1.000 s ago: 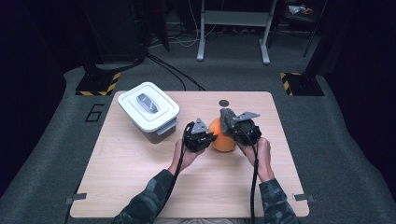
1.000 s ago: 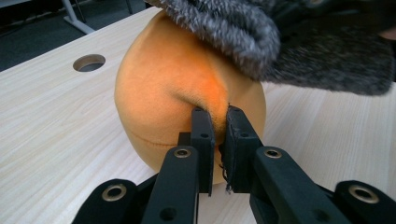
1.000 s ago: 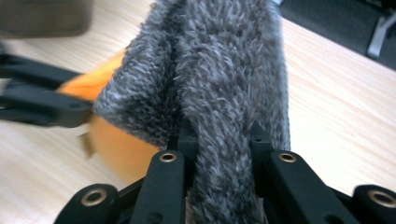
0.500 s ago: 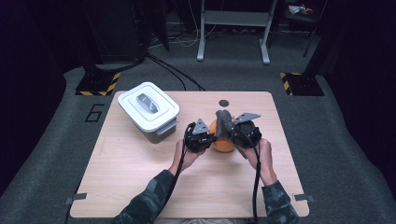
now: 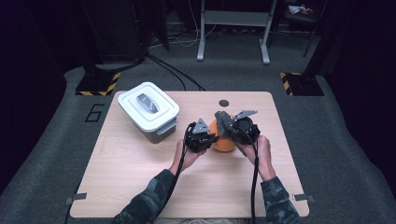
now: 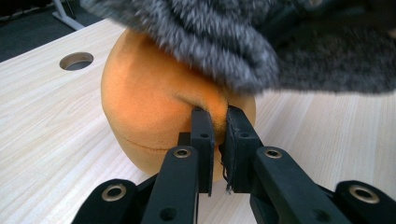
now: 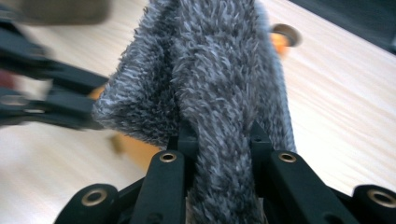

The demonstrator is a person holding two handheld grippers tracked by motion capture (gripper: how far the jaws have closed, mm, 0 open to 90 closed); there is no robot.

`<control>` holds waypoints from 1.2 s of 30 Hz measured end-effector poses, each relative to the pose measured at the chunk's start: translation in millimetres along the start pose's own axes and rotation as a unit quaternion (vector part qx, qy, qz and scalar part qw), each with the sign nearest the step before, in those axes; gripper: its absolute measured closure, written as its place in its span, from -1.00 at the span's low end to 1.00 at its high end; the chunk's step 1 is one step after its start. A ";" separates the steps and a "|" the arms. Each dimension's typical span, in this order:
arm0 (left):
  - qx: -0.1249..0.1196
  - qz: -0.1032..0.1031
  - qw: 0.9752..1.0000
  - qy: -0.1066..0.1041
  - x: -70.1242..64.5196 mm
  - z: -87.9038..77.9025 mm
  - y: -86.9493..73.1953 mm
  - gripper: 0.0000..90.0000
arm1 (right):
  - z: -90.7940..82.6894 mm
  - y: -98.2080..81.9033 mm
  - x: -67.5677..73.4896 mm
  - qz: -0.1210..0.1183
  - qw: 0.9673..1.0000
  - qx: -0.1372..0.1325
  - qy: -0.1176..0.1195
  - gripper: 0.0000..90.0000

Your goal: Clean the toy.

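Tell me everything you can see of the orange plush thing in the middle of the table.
The rounded orange plush object looks soft and felt-like, with a faint seam across its lower front. It rests on the light wooden table, near the round cable hole. The left tongs are shut on a pinched fold of its fabric. A shaggy grey furry cloth, gripped by the right tongs, lies over its top.

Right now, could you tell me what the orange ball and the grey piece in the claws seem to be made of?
Orange ball: probably soft foam or plush with a matte, velvety skin; it puckers where the left claw pinches it, and a faint seam crosses it.
Grey piece: looks like long-pile fleece or microfibre; fuzzy fibres stand up all over it, and it folds between the right claw jaws.
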State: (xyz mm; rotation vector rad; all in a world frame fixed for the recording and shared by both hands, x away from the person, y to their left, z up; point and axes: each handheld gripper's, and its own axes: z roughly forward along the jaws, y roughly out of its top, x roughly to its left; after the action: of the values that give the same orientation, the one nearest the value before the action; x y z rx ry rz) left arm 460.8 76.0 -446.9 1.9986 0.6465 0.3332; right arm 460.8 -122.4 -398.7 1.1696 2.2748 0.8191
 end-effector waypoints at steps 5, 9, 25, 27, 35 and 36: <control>-0.008 -0.013 1.000 -0.003 -0.2 -2.3 -8.2 0.85 | 4.7 -4.4 -19.1 0.027 0.999 0.009 -0.015 0.66; 0.000 -0.003 1.000 0.000 3.3 -3.3 -4.5 0.85 | 11.4 -9.6 -37.6 0.055 0.998 0.024 -0.028 0.66; -0.004 -0.011 1.000 -0.007 0.7 1.8 -7.1 0.85 | -1.5 -5.0 8.9 -0.013 1.000 -0.019 0.021 0.66; -0.004 -0.011 1.000 -0.005 1.7 2.1 -5.4 0.85 | 2.5 -5.2 3.4 -0.001 0.999 -0.023 0.027 0.66; 0.000 -0.008 1.000 -0.006 1.8 2.1 -5.7 0.85 | 5.7 -9.2 -12.5 0.026 1.000 -0.013 -0.002 0.66; 0.001 -0.012 1.000 -0.007 1.7 2.0 -5.7 0.85 | 6.2 -9.7 -15.2 0.027 0.999 -0.012 -0.016 0.66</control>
State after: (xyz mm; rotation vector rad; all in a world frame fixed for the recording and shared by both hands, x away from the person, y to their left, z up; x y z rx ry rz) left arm 461.4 77.8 -452.9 1.9920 0.6614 0.3030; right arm 467.4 -137.8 -408.0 1.2308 2.2107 0.8395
